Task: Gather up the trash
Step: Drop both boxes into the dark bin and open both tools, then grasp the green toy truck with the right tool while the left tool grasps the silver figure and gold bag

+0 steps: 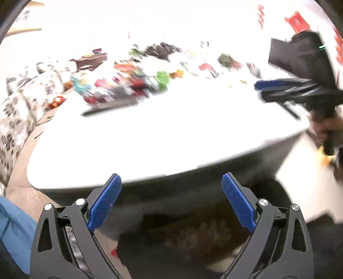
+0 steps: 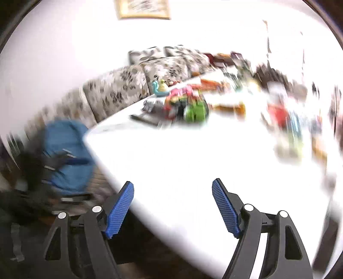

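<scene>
Both views are motion-blurred. A white table (image 1: 163, 133) holds a jumble of colourful items (image 1: 133, 79) along its far side, too blurred to name; the jumble also shows in the right wrist view (image 2: 193, 103). My left gripper (image 1: 171, 188) is open and empty, at the table's near edge. My right gripper (image 2: 172, 193) is open and empty above the white table (image 2: 193, 163). In the left wrist view the right gripper (image 1: 260, 90) shows at the far right over the table, its fingers close together.
A floral-patterned sofa (image 2: 120, 90) stands behind the table. A blue fabric object (image 2: 68, 154) sits left of the table near a blurred dark shape. A framed picture (image 2: 142, 8) hangs on the wall. Patterned floor (image 1: 199, 236) shows under the table.
</scene>
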Available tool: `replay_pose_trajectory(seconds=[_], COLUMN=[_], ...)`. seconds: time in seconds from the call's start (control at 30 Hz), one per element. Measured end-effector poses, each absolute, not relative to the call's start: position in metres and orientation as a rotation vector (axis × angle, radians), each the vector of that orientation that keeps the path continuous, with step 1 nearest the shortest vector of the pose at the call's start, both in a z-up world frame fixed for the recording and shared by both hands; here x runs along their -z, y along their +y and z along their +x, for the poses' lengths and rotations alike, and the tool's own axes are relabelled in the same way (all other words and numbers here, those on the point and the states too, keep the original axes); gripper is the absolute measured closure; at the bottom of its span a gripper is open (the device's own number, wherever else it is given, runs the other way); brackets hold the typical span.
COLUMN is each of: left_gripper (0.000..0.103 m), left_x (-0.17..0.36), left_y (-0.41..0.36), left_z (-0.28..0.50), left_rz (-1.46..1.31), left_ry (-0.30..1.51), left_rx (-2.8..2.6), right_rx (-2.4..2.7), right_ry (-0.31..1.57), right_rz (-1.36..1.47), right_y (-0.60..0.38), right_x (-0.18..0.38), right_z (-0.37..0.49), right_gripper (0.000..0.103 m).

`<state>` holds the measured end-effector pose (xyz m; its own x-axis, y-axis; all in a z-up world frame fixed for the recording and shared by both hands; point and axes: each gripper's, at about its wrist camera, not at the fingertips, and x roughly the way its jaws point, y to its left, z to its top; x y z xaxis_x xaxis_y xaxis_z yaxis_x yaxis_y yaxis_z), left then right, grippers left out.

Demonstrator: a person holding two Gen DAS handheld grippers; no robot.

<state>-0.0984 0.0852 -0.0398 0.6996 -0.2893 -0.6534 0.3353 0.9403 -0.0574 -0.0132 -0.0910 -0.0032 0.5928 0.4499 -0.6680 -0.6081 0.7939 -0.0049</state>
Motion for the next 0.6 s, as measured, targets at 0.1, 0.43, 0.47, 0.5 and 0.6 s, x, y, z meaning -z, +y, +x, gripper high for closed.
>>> replay_pose_trajectory(seconds=[0.1,0.43,0.47,0.5,0.6], left_gripper=[0.011,0.011,0.011,0.011,0.011], left_x=[0.035,0.043,0.043,0.043,0.043], left_y=[0.096,0.115,0.116,0.116,0.114], left_z=[-0.091,-0.086,-0.084,-0.082,-0.075], left_rz=[-0.052,-0.104,-0.114,-0.121,-0.138], left_ry=[0.711,0.734,0.74,0.742,0.754], left_rx=[0.332,0.219,0.218,0.218,0.214], right_rx=[-0.633,-0.87,-0.872,-0.851,-0.822], right_ry=[0.675,0.772,0.791,0.8,0.916], right_rz=[-0.359,-0.673,-0.702,-0.74,-0.679], right_y=[-0.061,0.011,0.021,0.027,0.025], right_x=[0.004,0.038,0.041,0.046,0.06], right_z=[0.058,0.172,0.181,0.188,0.208], right_gripper=[0.03,0.021,0.017,0.012,0.035])
